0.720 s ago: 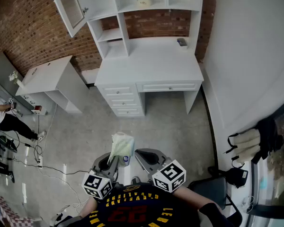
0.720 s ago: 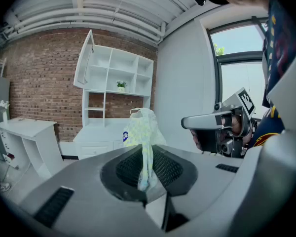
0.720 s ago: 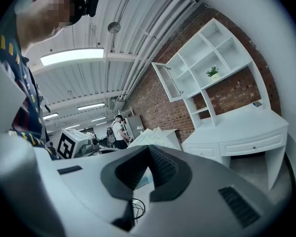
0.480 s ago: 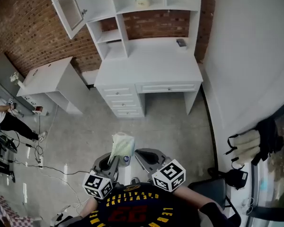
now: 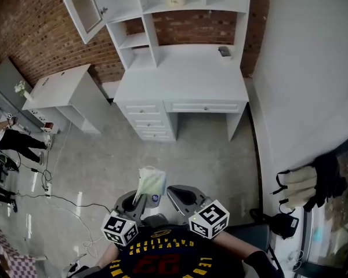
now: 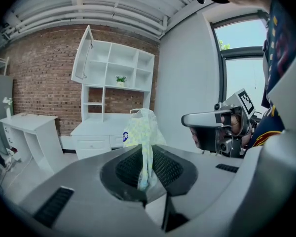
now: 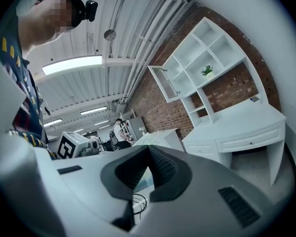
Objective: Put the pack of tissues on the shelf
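Left gripper [image 6: 146, 174] pinches a pale green plastic tissue pack [image 6: 140, 130], its blue label [image 6: 125, 137] unreadable. Right gripper [image 7: 138, 179] sits closed, empty.

At the bottom edge of the head view, the person's dark shirt [image 5: 162, 259] covers both hands and the rear of the left gripper [image 5: 140, 197] and the right gripper [image 5: 180, 193]. The upper edge cuts off the top of the shelf [image 5: 209, 6]. A small dark thing [image 5: 223, 51] on the desk [image 5: 185, 77] is too small to name.

In the left gripper view, the lower end of the pack of tissues [image 6: 142, 127] is buried between the jaws, and its blue label [image 6: 125, 136] is too small to read.

In the right gripper view, a pale shape [image 7: 153, 138], perhaps that pack, shows only partly behind the jaws.
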### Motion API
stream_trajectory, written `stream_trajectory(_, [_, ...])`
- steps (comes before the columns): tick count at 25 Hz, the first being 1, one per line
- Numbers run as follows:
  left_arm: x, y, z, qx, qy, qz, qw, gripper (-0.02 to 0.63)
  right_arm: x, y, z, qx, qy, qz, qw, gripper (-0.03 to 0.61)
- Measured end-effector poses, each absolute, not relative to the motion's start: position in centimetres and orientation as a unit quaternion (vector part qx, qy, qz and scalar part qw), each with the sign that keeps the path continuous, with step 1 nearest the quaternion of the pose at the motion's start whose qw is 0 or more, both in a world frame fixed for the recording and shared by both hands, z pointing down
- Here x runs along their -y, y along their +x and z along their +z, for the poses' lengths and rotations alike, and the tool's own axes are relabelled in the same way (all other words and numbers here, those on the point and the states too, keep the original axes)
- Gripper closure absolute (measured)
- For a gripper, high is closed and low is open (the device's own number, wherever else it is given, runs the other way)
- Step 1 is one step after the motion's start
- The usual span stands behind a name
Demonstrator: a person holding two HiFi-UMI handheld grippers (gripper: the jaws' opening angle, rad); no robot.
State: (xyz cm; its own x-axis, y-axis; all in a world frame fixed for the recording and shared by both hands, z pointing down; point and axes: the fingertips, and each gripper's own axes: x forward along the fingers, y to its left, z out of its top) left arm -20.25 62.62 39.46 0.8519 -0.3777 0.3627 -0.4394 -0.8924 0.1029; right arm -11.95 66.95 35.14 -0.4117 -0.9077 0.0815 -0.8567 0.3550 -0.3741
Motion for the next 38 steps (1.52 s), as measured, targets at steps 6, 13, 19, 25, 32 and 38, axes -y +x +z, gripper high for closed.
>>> stream_trajectory(6, [-62.2,-19.4,41.2,0.217,0.95,0.195,0.114,0.566,-66.3,-10.9,37.1,-0.817,-0.532,-0.212,0.071,0.586])
stream_trajectory(13, [-58.2,-16.6,42.4,0.188,0.954,0.194,0.127,0.566,-62.4,-9.3,38.2,-0.805,-0.551,-0.216,0.04,0.586])
stream_trajectory(19, [-50.9,-14.5,42.1,0.169,0.96,0.17,0.143,0.566,-56.2,-6.4,37.9,-0.779,-0.591,-0.207,0.031,0.586])
stream_trajectory(25, [-44.1,-12.9,41.3,0.147,0.966,0.156,0.145,0.566,-49.5,-5.5,37.5,-0.763,-0.612,-0.209,0.0,0.586])
stream_trajectory(32, [-37.9,-13.2,43.1,0.139,0.964,0.165,0.155,0.566,-43.3,-5.7,38.6,-0.75,-0.623,-0.219,-0.023,0.586])
stream_trajectory(38, [-35.3,-13.7,45.3,0.14,0.957,0.177,0.181,0.566,-40.5,-5.8,39.3,-0.748,-0.621,-0.23,-0.043,0.586])
